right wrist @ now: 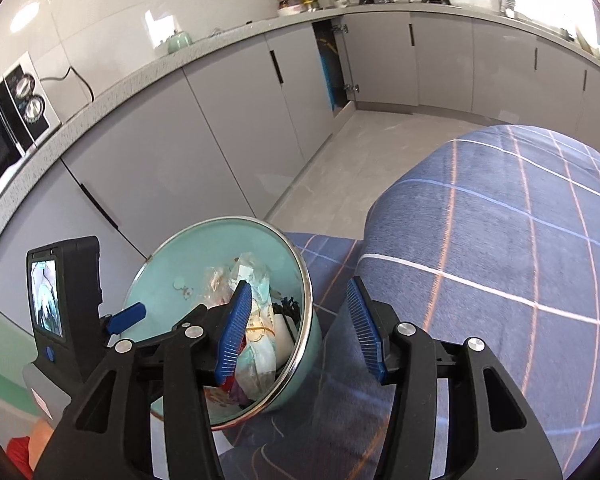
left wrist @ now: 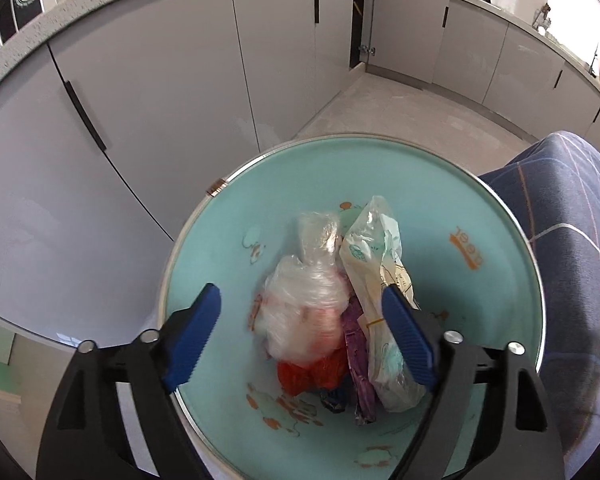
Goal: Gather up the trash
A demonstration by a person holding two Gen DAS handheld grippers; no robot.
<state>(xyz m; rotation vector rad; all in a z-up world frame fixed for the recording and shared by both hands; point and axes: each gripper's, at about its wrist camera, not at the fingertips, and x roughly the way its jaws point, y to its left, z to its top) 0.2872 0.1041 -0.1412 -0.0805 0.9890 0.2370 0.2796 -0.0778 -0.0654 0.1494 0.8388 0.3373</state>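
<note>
Here the left gripper point(left wrist: 302, 320) has its jaws spread wide, hanging over the mouth of a teal trash bin point(left wrist: 204, 264) with nothing between its blue pads. Below them, inside the bin, lies the collected trash: a crumpled clear plastic bag point(left wrist: 304, 300), a printed wrapper point(left wrist: 376, 264) leaning just beside it on the right, an orange-red scrap point(left wrist: 300, 376) and a purple foil packet point(left wrist: 356, 344) lower down. The right gripper point(right wrist: 300, 320) is also wide apart and empty, one finger over the bin's rim point(right wrist: 306, 300), the other over a blue checked cloth point(right wrist: 500, 220) that lies against the bin. In the right wrist view the left device's small screen point(right wrist: 46, 298) shows at the left. Beyond stand grey cabinet doors point(left wrist: 140, 80), one door ajar point(right wrist: 328, 68), and a speckled tabletop carrying a microwave point(right wrist: 4, 128).
</note>
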